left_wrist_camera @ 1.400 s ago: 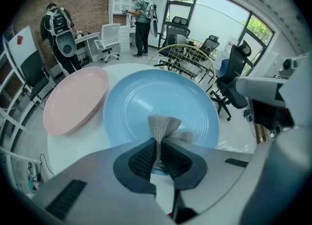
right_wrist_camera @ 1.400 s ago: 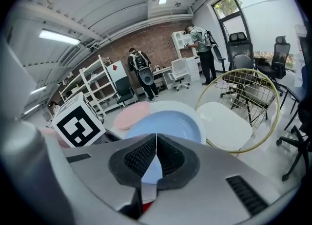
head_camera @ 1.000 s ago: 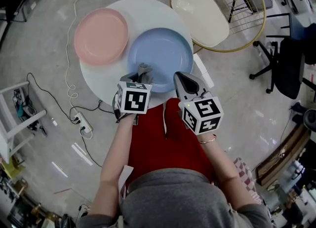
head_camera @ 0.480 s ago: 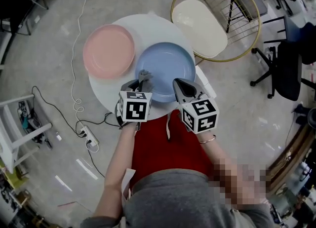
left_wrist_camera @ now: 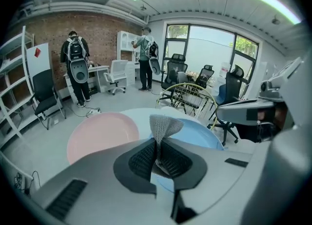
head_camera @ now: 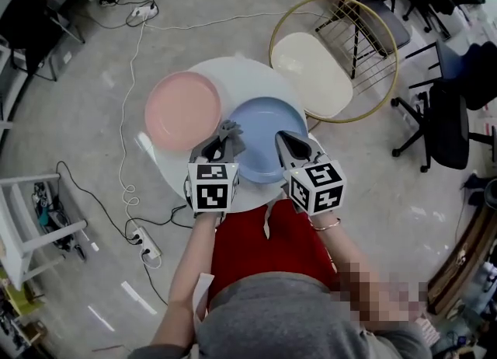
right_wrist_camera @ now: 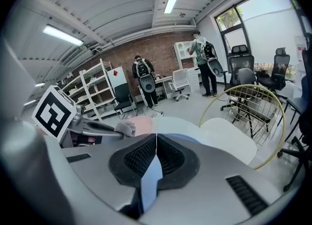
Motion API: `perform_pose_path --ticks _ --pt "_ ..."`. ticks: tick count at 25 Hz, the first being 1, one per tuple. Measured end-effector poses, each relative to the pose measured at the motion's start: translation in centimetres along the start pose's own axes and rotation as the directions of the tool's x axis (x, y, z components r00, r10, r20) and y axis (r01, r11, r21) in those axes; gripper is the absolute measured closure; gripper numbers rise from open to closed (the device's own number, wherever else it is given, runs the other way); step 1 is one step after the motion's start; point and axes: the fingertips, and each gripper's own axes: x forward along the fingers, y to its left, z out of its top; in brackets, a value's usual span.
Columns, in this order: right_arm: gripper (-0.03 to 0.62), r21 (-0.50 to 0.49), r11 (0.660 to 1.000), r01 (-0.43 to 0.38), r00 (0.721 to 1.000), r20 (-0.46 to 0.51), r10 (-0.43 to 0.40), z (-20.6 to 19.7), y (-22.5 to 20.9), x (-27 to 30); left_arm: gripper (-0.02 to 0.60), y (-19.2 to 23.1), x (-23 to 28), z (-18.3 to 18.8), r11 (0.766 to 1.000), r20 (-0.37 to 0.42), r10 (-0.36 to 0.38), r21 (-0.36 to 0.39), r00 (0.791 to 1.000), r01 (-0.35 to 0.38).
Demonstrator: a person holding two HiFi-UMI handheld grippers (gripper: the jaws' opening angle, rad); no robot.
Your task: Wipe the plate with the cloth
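While pinched in left claw (left_wrist_camera: 157,151), grey mesh cloth (left_wrist_camera: 165,125), fanned upward.

Pale blue round plate (head_camera: 268,130) mid-frame on white round table (head_camera: 237,76), pink round plate (head_camera: 183,110) left of it; left gripper (head_camera: 225,138) pinching grey cloth (head_camera: 230,127) over blue rim

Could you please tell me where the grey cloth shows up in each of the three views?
Head view: the grey cloth sticks out of the left gripper, at the blue plate's left edge.
Left gripper view: centre, pinched between the jaws.
Right gripper view: left of centre, at the left gripper's tip.
Shared landmark: the pink plate.
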Motion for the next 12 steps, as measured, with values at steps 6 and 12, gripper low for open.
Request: perform_pose_path --ticks 6,12 --pt "0.565 -0.008 1.0 0.02 0.998 0.061 -0.019 2.5 0.3 -1.0 0.546 0.7 -1.6 3.1 1.0 0.11 -0.003 -0.003 0.994 0.003" --pt "0.565 -0.017 0.999 0.032 0.991 0.127 -0.03 4.5 0.4 -2.7 0.548 -0.1 -3.6 5.4 1.0 0.205 -0.005 0.017 0.979 0.001"
